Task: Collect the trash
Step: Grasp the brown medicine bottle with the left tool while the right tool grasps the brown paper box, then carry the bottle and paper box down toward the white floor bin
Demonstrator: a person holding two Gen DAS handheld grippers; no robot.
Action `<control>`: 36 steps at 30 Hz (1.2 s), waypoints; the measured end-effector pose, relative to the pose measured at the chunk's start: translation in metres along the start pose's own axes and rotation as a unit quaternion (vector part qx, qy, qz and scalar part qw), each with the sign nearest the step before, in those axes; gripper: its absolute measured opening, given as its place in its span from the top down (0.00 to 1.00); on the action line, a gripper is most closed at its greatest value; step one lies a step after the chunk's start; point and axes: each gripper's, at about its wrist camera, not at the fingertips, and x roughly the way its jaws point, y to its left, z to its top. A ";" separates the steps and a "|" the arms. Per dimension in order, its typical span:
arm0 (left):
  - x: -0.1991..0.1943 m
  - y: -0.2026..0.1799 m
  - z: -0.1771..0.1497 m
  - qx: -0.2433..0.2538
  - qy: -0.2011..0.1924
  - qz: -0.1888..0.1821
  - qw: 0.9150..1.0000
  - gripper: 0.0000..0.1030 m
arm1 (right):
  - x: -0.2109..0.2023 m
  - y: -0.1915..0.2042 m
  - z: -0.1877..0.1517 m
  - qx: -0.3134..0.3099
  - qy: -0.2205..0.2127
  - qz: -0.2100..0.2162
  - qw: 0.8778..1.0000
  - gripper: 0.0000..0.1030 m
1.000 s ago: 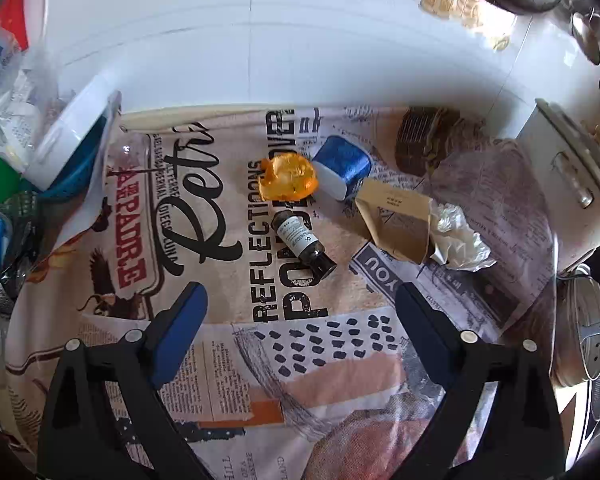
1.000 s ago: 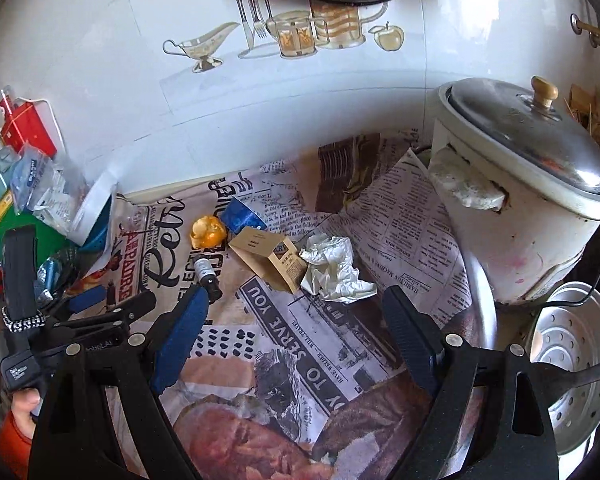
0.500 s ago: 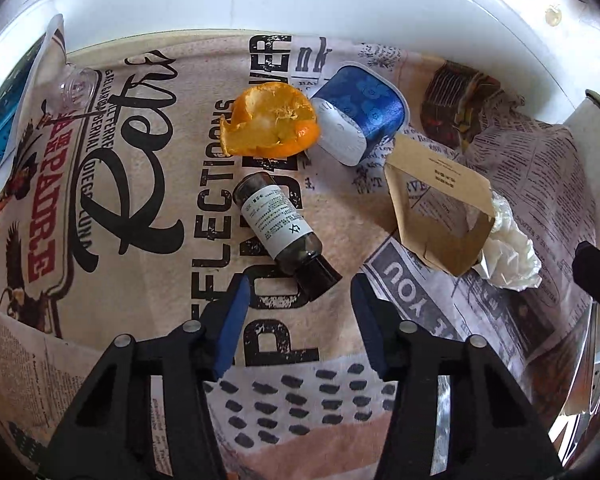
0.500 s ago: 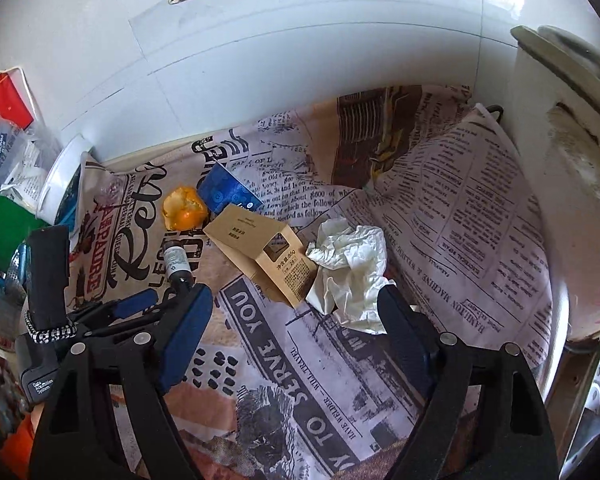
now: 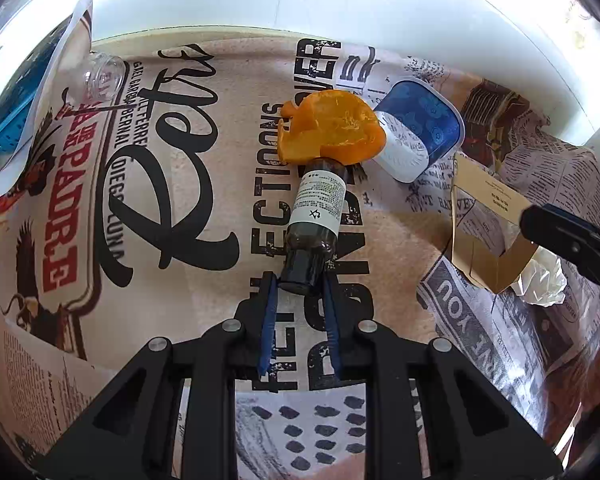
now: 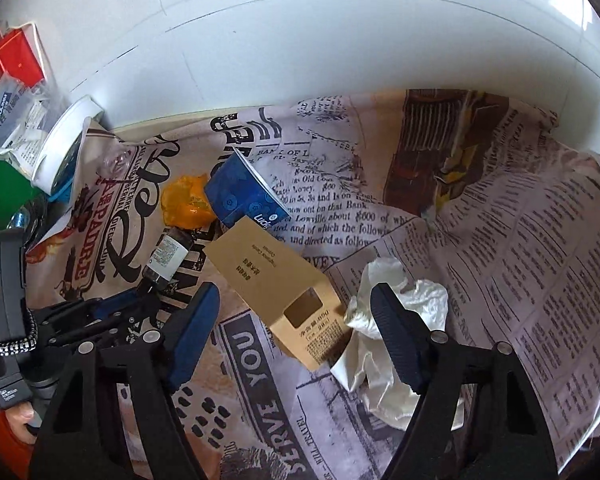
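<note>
The left hand-held gripper (image 5: 300, 286) is closing its narrow blue pads on the black cap end of the small dark glass bottle with a white paper label (image 5: 318, 200), which lies on its side on the newsprint-patterned cloth covering the surface (image 5: 160, 160); the pads look right against the cap, so I judge this the moment of the pick. Next it wants a firm squeeze and a straight lift, since smooth round glass could roll or slip out. The bottle's base touches the curled orange peel (image 5: 328, 128), pithy and soft, and beside that lies a tipped blue paper cup with a white rim (image 5: 420, 132).

The right hand-held gripper (image 6: 296, 316) stands wide, jaws easing inward and gripping nothing, straddling the flat brown cardboard box with a cut-out window (image 6: 276, 288). One finger sits over the crumpled white tissue (image 6: 400, 320), limp and creased. Which of the two it is after I cannot tell
</note>
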 end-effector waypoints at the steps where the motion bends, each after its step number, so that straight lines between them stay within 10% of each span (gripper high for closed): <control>1: -0.001 0.001 0.000 0.000 0.000 -0.003 1.000 0.79 | 0.004 0.000 0.002 -0.004 0.003 0.003 1.000 0.28; 15: -0.056 0.008 -0.006 0.032 -0.030 0.013 0.999 0.80 | 0.010 0.014 0.003 -0.018 0.023 0.027 0.999 0.61; 36: -0.210 -0.055 -0.056 0.032 -0.159 0.020 0.987 0.80 | -0.156 0.016 -0.046 0.025 -0.118 0.034 0.992 0.64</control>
